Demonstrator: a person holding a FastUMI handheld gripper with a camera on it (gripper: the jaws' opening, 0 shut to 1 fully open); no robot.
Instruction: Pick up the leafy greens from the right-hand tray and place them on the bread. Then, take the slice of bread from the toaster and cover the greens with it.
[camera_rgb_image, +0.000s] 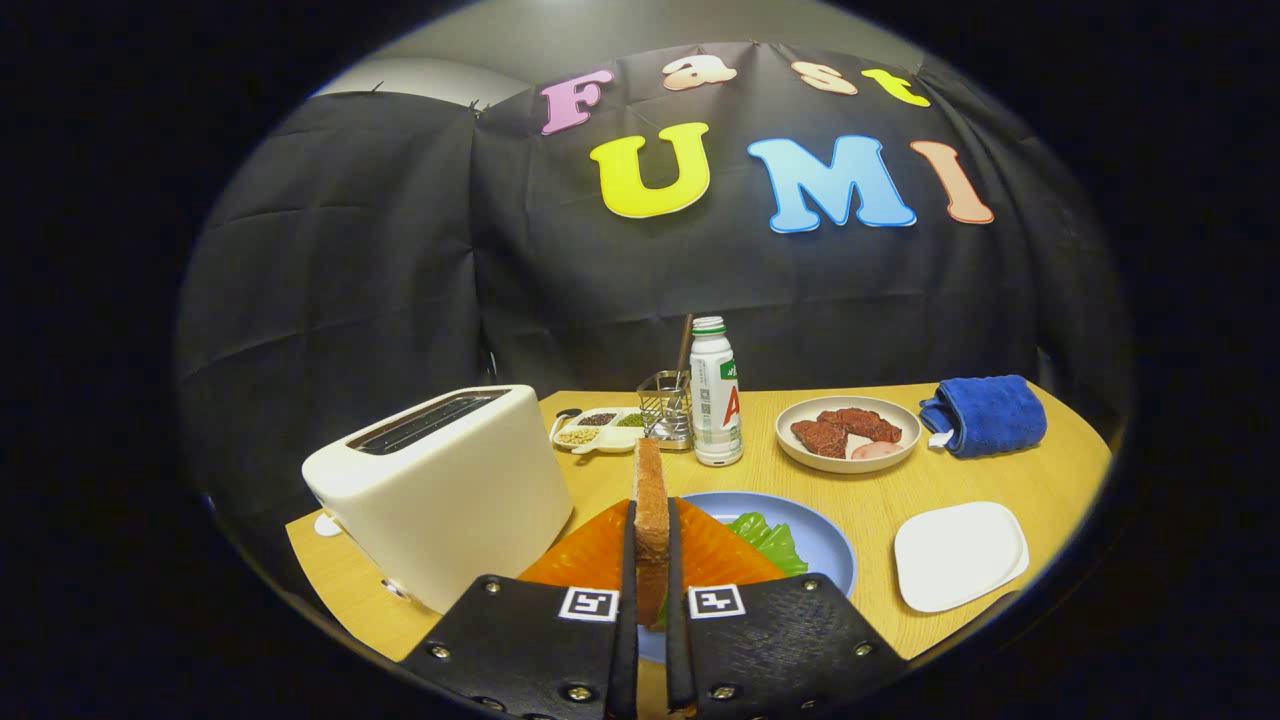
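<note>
The tongs (651, 590) are clamped on a slice of bread (651, 520), both fingers pressing its flat faces, so the slice stands on edge with its long axis running straight ahead along the fingers and its crust end poking out beyond their tips. Take the blue plate (815, 535) as the landmark: the slice hangs above the plate's near-left part, and directly beneath it lie orange slices (590, 555) spread on the plate, with the leafy greens (768, 540) showing just to the right of the slice, on the plate. Left of the plate stands the white toaster (445, 480), its slots open on top. Right of the plate sits an empty white tray (958, 555); beyond the plate are a bottle (715, 395) and a dish of meat (848, 432). As I judge it, the greens are already placed and the covering step is in hand: the upright slice must be tipped flat and carried slightly right to lie over the greens.
</note>
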